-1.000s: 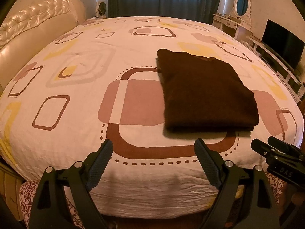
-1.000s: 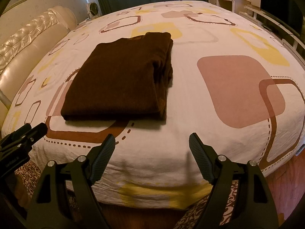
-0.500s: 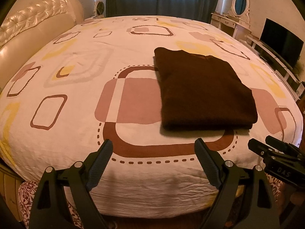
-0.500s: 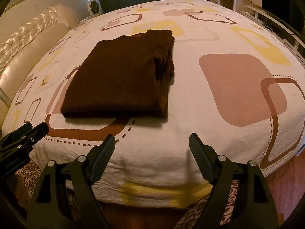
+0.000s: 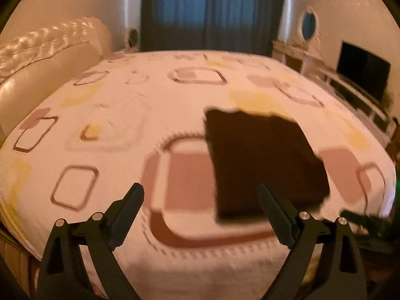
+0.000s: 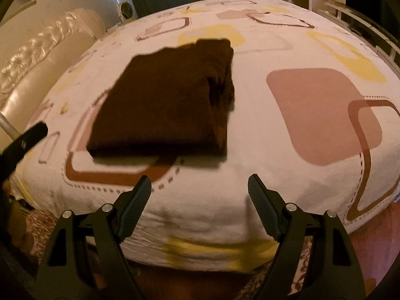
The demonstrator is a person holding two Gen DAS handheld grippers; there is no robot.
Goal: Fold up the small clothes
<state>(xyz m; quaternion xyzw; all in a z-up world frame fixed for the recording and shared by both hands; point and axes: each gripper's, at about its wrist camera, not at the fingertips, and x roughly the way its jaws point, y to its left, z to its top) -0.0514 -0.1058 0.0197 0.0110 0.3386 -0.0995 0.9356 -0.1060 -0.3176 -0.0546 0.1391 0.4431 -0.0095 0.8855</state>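
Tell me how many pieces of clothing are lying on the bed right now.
1. A folded dark brown garment lies on the patterned bedspread near the bed's front edge, ahead of both open tongs. Neither view shows any other clothing on the bed.

Left gripper (image 5: 200, 200) has tilted upward, its view now blurred.

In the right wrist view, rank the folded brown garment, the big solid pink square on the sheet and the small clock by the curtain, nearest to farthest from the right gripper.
From the right gripper, which is open:
1. Folded brown garment, just ahead, slightly left.
2. Solid pink square, ahead and right; its near edge lies about as close, so this is a narrow call.
3. Small clock, far left, beyond the bed.
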